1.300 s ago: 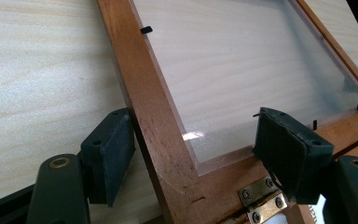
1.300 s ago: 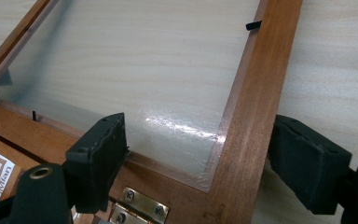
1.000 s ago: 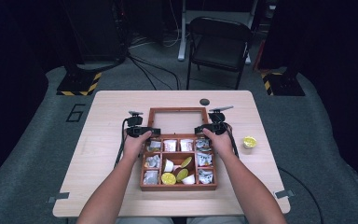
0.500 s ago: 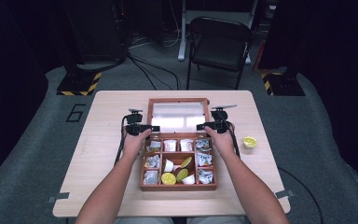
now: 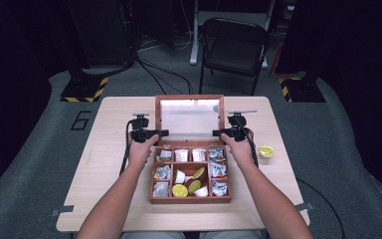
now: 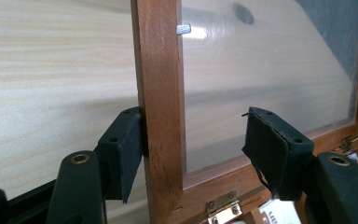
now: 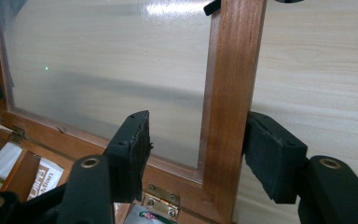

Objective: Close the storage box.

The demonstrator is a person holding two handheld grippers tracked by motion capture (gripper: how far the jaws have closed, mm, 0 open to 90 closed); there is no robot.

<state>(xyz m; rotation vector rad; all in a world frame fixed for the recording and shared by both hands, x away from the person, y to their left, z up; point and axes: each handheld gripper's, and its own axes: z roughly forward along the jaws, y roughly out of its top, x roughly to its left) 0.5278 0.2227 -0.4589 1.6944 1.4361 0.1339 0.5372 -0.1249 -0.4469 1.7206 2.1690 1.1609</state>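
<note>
Holding the glass-paned lid [image 5: 189, 117] of a wooden compartment box [image 5: 189, 174] between two handheld tongs, the person has it standing propped open at the far side of the box.

The left gripper [image 6: 186, 154] straddles the lid's side rail [image 6: 161, 107]. Its outer pad is touching the outside edge of the wood, while the inner pad sits over the glass pane, well clear of the rail. So the jaws have just been closing with the rail between them, but they aren't pinching it on both sides.

Same story for the right gripper [image 7: 196, 149]: the opposite rail [image 7: 230, 93] runs up between its jaws, the outer pad rests against the wood's outer edge, and the inner pad hangs in front of the glass with a visible gap to the frame. Those jaws have also just been closing.

Brass hinges [image 7: 161, 200] sit just below each set of jaws, where the lid meets the box. From above, the left gripper [image 5: 146, 133] and right gripper [image 5: 231, 131] flank the lid's lower corners. The box's compartments, holding sachets [image 5: 218, 170] and little cups, lie on the near side of both tongs, between the forearms. A small yellow cup [image 5: 266, 151] stands on the table [image 5: 109, 164], off to the outer side of the right gripper.
</note>
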